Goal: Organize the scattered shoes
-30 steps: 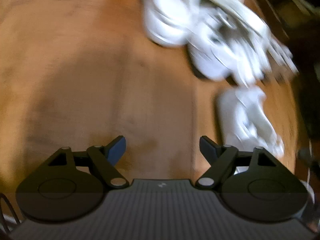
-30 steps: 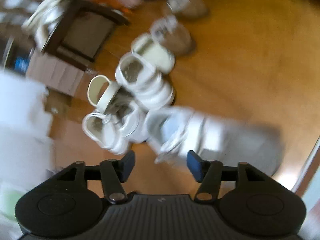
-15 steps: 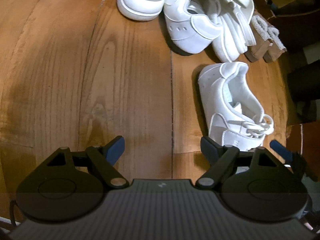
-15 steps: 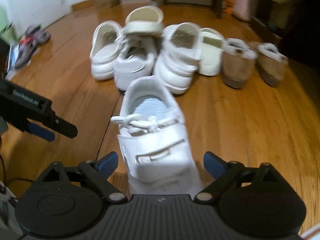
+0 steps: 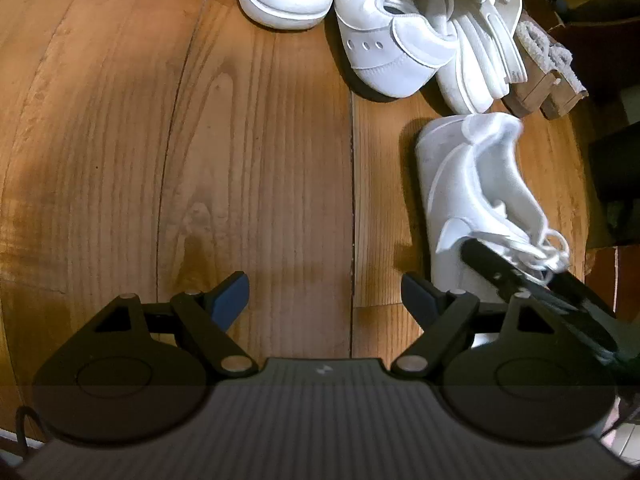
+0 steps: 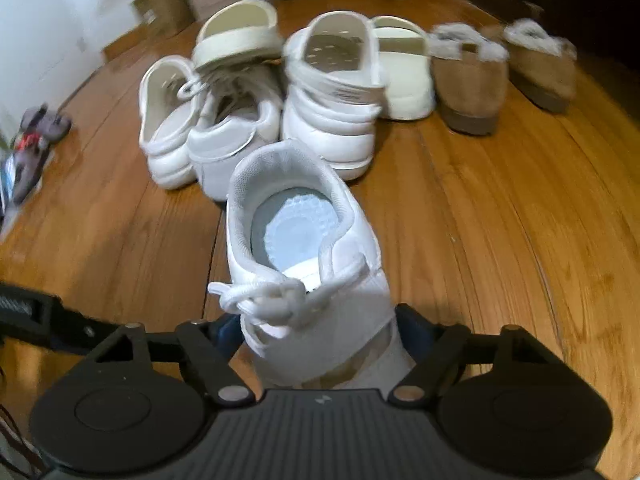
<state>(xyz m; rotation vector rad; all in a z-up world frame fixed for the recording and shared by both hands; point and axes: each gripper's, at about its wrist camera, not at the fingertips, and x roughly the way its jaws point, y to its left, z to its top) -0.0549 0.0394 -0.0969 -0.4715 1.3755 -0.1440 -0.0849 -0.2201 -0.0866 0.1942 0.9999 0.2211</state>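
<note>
A white lace-up sneaker (image 6: 304, 240) lies on the wooden floor (image 6: 500, 220), heel away from me. My right gripper (image 6: 320, 330) straddles its toe end; the jaws are closing and both pads touch its sides. In the left wrist view the same sneaker (image 5: 472, 192) lies at the right, tipped on its side, with a black finger (image 5: 500, 268) of the right gripper against it. My left gripper (image 5: 324, 290) hangs open over bare floor, nothing between its pads. A pile of white shoes (image 6: 328, 120) sits just beyond the sneaker.
Two tan fur-lined slippers (image 6: 468, 80) stand to the right of the pile, and a cream slide (image 6: 240, 36) rests on top of it. Cardboard boxes (image 6: 160, 8) line the back wall. Small grey shoes (image 6: 40, 128) lie at the far left. Dark furniture (image 5: 592, 40) borders the floor.
The right gripper dropped lower onto the sneaker and its jaws narrowed from wide apart to touching its sides. The sneaker has tipped. The left gripper barely moved.
</note>
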